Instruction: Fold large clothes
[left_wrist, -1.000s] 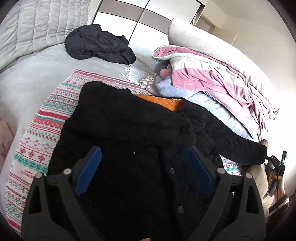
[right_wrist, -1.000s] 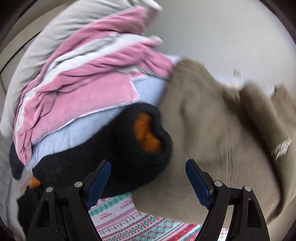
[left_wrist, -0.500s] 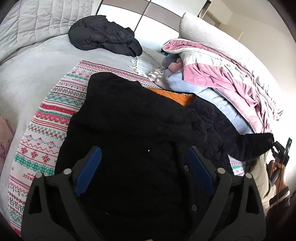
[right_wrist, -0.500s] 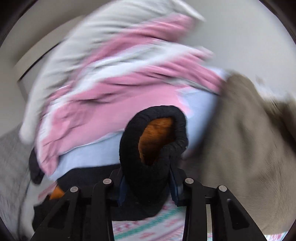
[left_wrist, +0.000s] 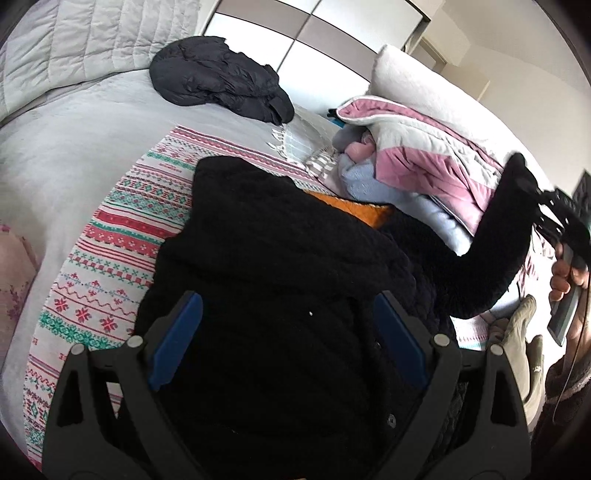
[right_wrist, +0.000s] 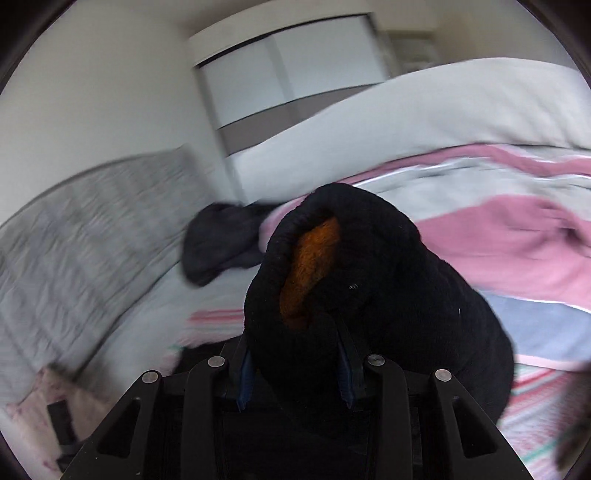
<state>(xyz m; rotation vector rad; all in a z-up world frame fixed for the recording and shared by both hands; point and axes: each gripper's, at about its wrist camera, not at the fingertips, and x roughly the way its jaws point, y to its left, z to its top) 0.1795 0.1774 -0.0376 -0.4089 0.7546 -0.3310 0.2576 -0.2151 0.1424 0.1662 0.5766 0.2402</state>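
A black fleece jacket (left_wrist: 280, 280) with orange lining lies on a patterned blanket (left_wrist: 122, 236) on the bed. My left gripper (left_wrist: 288, 339) is open and hovers over the jacket's body, its blue pads (left_wrist: 177, 332) apart. My right gripper (right_wrist: 295, 369) is shut on the jacket's sleeve cuff (right_wrist: 317, 258), whose orange inside shows. In the left wrist view the sleeve (left_wrist: 495, 251) rises from the bed up to the right gripper (left_wrist: 532, 188) at the right edge.
A dark puffer jacket (left_wrist: 221, 81) lies at the far side of the grey bedcover (left_wrist: 74, 155). A pile of pink, grey and light-blue clothes (left_wrist: 424, 173) and a pale pillow (left_wrist: 424, 85) lie right of the jacket. A beige garment (left_wrist: 524, 332) is at the near right.
My right gripper closed on the sleeve cuff and lifted it up off the bed, swinging toward the left. The left gripper stayed open over the jacket.
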